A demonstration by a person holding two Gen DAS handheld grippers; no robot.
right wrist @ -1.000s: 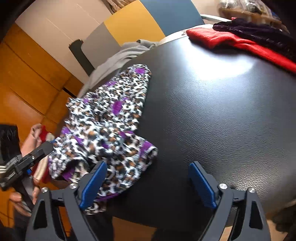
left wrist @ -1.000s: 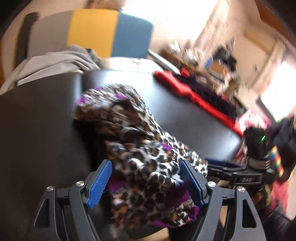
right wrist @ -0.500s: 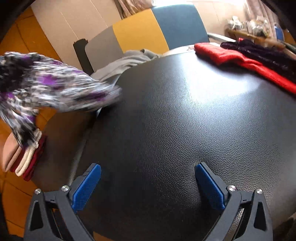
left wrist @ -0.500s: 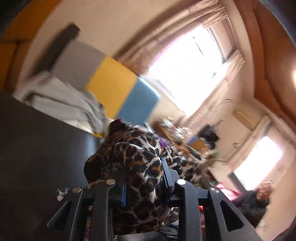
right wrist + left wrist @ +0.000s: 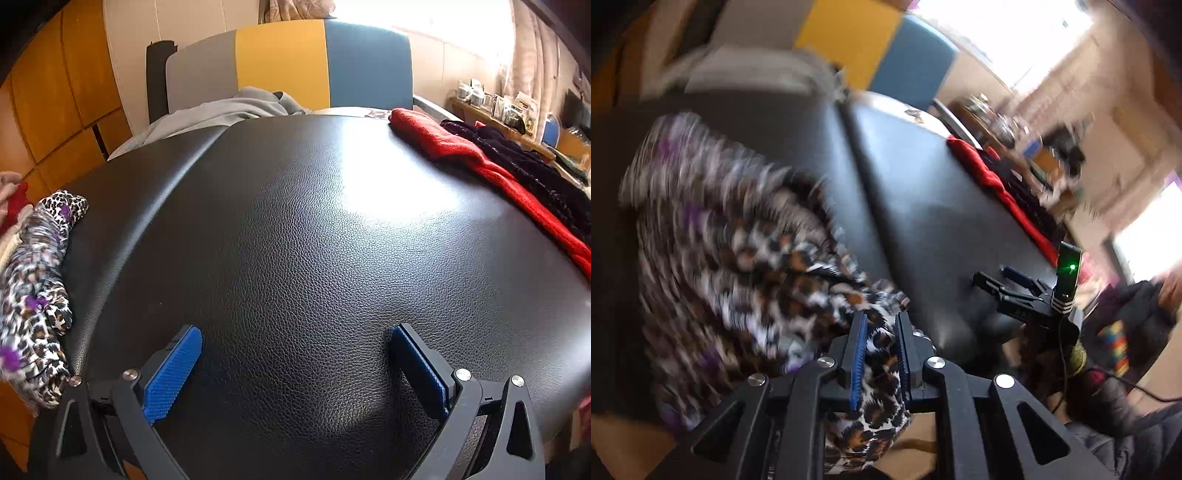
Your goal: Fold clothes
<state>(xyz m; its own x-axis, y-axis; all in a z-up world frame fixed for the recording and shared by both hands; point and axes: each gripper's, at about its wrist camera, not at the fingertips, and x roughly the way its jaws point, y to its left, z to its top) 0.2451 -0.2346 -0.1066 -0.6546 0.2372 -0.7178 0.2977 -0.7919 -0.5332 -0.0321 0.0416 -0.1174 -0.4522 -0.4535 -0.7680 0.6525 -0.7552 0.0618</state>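
Note:
A leopard-print garment with purple patches (image 5: pixel 746 258) lies blurred over the left part of the black leather table (image 5: pixel 923 206). My left gripper (image 5: pixel 881 328) is shut on a fold of it at the table's near edge. The garment also shows at the far left of the right wrist view (image 5: pixel 37 280), hanging over the table edge. My right gripper (image 5: pixel 295 354) is open and empty, low over the near edge of the table (image 5: pixel 314 240); it also shows in the left wrist view (image 5: pixel 1015 291).
A red garment (image 5: pixel 461 158) and a dark one (image 5: pixel 524 166) lie along the table's right side. A grey garment (image 5: pixel 229 110) lies at the far edge before a grey, yellow and blue chair back (image 5: pixel 288 62). Wooden panels (image 5: pixel 48 103) stand at left.
My left gripper closed on the leopard-print garment, lifted it off the table, and has now swung it back down onto the table's left side. The right gripper stayed open.

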